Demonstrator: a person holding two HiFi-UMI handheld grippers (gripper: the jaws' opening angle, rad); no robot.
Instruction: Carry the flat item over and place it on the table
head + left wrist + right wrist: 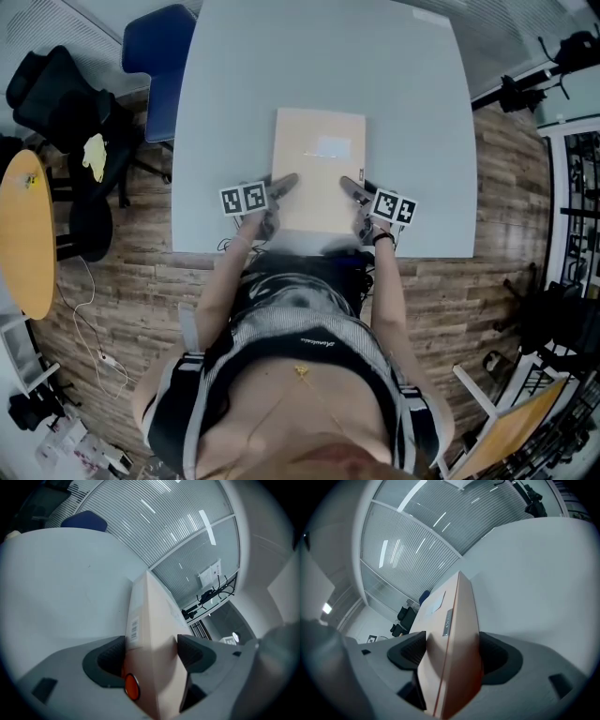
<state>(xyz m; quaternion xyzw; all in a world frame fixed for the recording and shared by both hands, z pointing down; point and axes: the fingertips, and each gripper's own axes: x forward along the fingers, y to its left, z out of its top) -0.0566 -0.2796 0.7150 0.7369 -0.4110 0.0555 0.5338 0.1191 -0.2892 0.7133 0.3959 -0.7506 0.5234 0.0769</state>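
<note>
A flat tan cardboard box (317, 169) with a white label sits over the near half of the pale grey table (234, 84). My left gripper (281, 186) is shut on its near left edge, and my right gripper (352, 190) is shut on its near right edge. In the left gripper view the box (152, 620) stands edge-on between the dark pads (110, 658), with a barcode sticker and an orange dot on its side. The right gripper view shows the same box (454, 634) clamped edge-on between that gripper's pads (494, 656). Whether the box rests on the table or hangs just above it I cannot tell.
A blue chair (159, 66) stands at the table's far left corner. Black office chairs (66, 112) and a round yellow table (23, 234) are on the left. Dark stands (525, 89) and shelving (577, 187) line the right. The floor is wood plank.
</note>
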